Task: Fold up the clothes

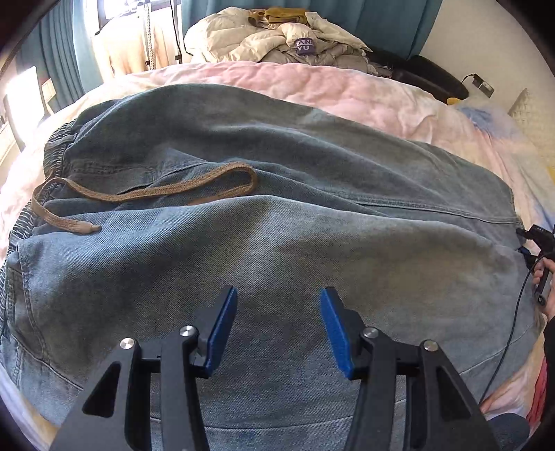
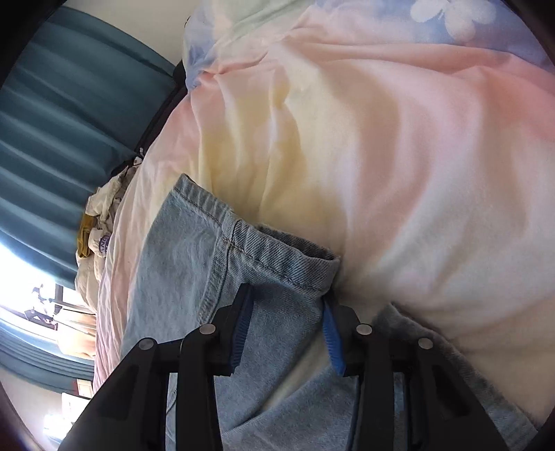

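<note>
With the jeans (image 1: 277, 215) spread flat across the bed (image 1: 364, 90), my left gripper (image 1: 279, 326) hovers wide above the denim and my right gripper (image 2: 288, 308) straddles the hem, jaws apart, so I'd close squarely before lifting.

Your bed (image 1: 364, 93) under pink-and-cream pastel duvet, crumpled cream puffer jacket pile (image 1: 277, 38) at far edge, teal curtains (image 1: 388, 20) behind, bright window (image 1: 118, 10) far left, white wall (image 1: 485, 45) right, dark cushion (image 1: 430, 78) alongside you.
</note>
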Demonstrator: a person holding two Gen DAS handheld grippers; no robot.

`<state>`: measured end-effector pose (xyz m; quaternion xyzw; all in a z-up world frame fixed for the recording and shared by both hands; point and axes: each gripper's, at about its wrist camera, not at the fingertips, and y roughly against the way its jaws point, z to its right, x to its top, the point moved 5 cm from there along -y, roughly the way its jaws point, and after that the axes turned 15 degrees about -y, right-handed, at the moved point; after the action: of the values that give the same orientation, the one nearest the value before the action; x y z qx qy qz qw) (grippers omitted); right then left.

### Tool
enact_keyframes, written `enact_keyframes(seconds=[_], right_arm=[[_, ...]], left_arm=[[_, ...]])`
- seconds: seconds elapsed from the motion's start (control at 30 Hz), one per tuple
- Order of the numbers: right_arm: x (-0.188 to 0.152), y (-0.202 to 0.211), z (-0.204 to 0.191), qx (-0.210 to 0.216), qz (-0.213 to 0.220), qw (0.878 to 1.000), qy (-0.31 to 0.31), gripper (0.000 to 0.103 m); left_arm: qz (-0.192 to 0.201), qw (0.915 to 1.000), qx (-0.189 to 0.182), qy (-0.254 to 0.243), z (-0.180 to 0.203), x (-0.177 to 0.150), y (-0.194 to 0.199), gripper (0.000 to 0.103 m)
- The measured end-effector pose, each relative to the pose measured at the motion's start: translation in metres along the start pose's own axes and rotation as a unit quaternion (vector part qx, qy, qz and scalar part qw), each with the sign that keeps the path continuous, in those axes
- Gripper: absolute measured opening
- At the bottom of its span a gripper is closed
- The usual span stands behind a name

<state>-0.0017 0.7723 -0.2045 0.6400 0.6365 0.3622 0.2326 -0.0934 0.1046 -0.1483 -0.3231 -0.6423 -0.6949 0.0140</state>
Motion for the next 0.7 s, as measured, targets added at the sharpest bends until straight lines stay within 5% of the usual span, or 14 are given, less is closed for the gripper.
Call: enact_keyframes(seconds=[0.13, 0.47, 0.7], right_arm=[[-0.002, 0.004, -0.018, 0.014, 0.022, 0.999, 0.041, 0.007], [-0.009, 0.071, -0.045, 0.050, 0.117, 0.988, 0.085, 0.003], [-0.013, 0.050, 0.000, -0.002, 0.114, 0.991, 0.070, 0.002]], left_arm=[[0.004, 1.0000, 0.007, -0.003, -0.001, -0.001, 0.003, 0.052], [0.022, 0.9996, 0.013, -0.015, -0.002, -0.003, 0.018, 0.052], [0.034, 0.9993, 0.011, -0.011, -0.007, -0.003, 0.027, 0.052]])
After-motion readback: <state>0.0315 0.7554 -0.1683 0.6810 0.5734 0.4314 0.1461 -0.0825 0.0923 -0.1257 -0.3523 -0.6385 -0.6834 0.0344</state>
